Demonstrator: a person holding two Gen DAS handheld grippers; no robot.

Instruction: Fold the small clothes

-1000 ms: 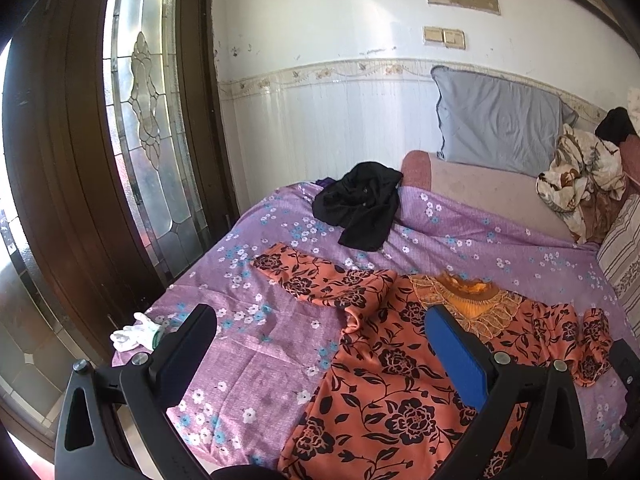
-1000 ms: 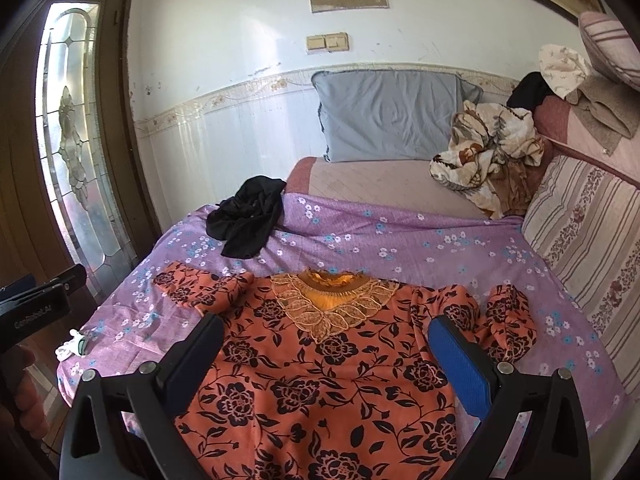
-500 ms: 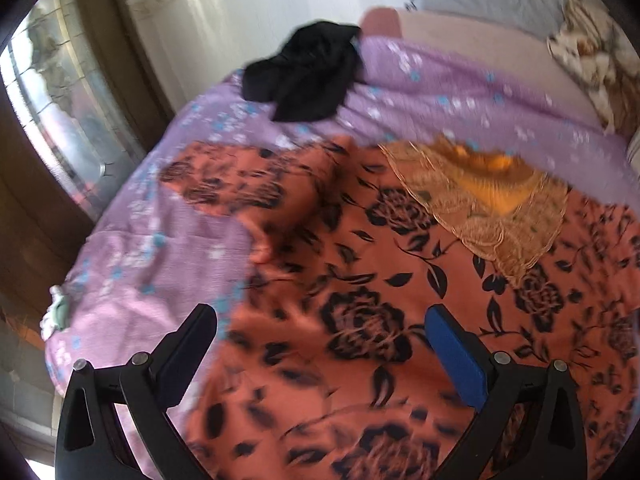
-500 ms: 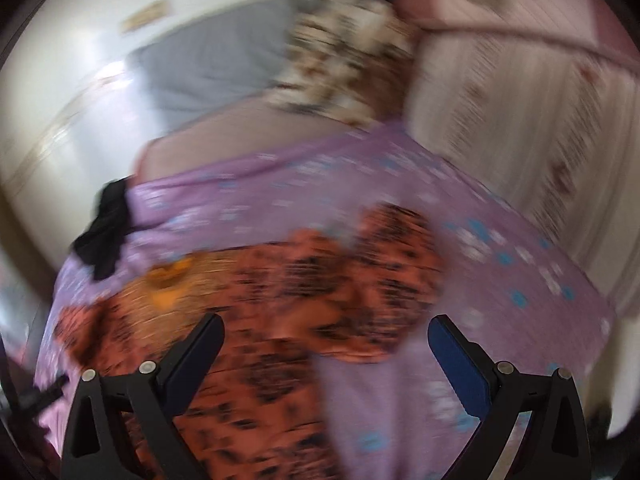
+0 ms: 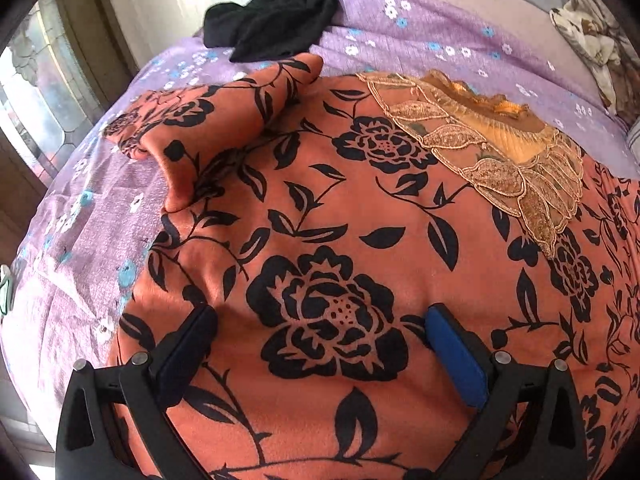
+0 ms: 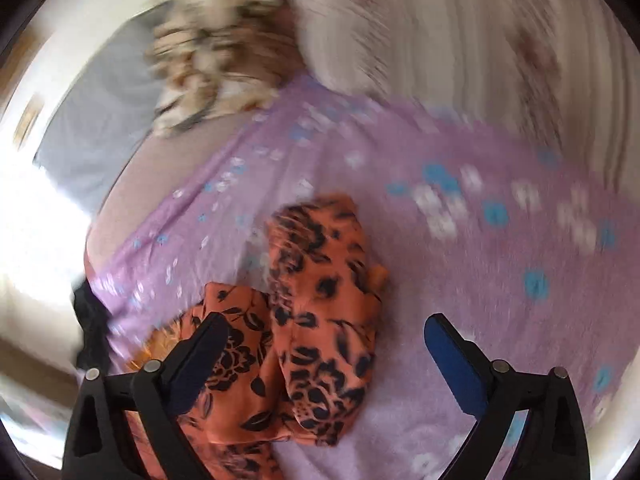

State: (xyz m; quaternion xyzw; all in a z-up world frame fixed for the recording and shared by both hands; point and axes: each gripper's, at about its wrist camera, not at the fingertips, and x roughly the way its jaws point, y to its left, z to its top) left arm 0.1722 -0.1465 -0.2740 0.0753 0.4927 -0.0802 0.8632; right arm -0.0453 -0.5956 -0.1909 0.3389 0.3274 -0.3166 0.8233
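Left gripper (image 5: 320,328) spread wide over orange floral garment (image 5: 360,220), gold lace collar (image 5: 492,148) at 2 o'clock, black cloth (image 5: 276,26) at 12. Right gripper (image 6: 324,330) wide too, blurred view only catching bunched sleeve (image 6: 324,320) on purple bedsheet (image 6: 500,280).

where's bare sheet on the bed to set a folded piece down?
Free: purple floral bedsheet right of the bunched sleeve of the orange black-flowered garment, toward the striped cushion; also a strip left of that garment. Crowded: the centre, the black crumpled cloth and the patterned bundle at the far edge.
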